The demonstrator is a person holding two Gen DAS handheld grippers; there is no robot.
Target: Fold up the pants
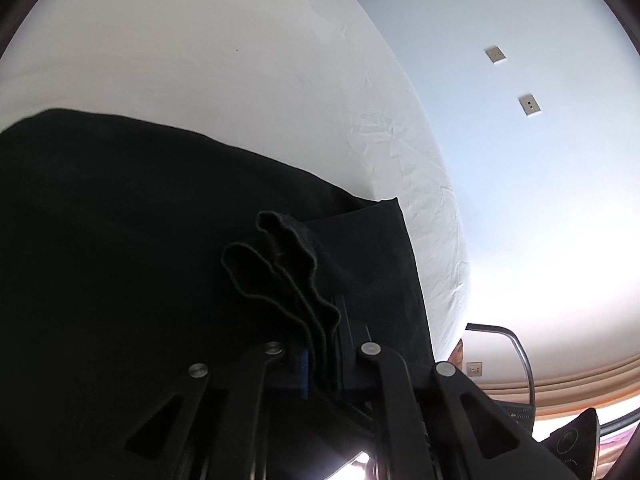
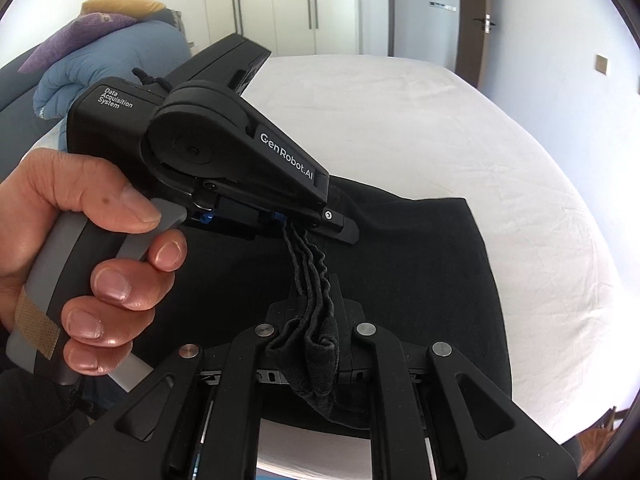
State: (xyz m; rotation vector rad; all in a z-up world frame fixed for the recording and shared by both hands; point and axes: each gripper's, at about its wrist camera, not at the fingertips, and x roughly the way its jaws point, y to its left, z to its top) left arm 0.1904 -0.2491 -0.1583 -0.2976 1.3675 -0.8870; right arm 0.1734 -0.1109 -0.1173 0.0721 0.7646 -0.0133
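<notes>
My left tool [image 2: 298, 230] and right tool [image 2: 316, 332], both clamped on the bunched hem of the black cotton pants [image 2: 420, 280], lift it at 6 o'clock over the white-sheeted bed [image 2: 400, 120]; folding seems midway, final fold unplaced.

In the right wrist view, the left hand-held gripper [image 2: 298, 232] carries two readable markings in white print. "GenRobot.AI" runs along its sloping black side arm. "Data Acquisition System", set in three short lines, stands on the top of its black body, to the left.
</notes>
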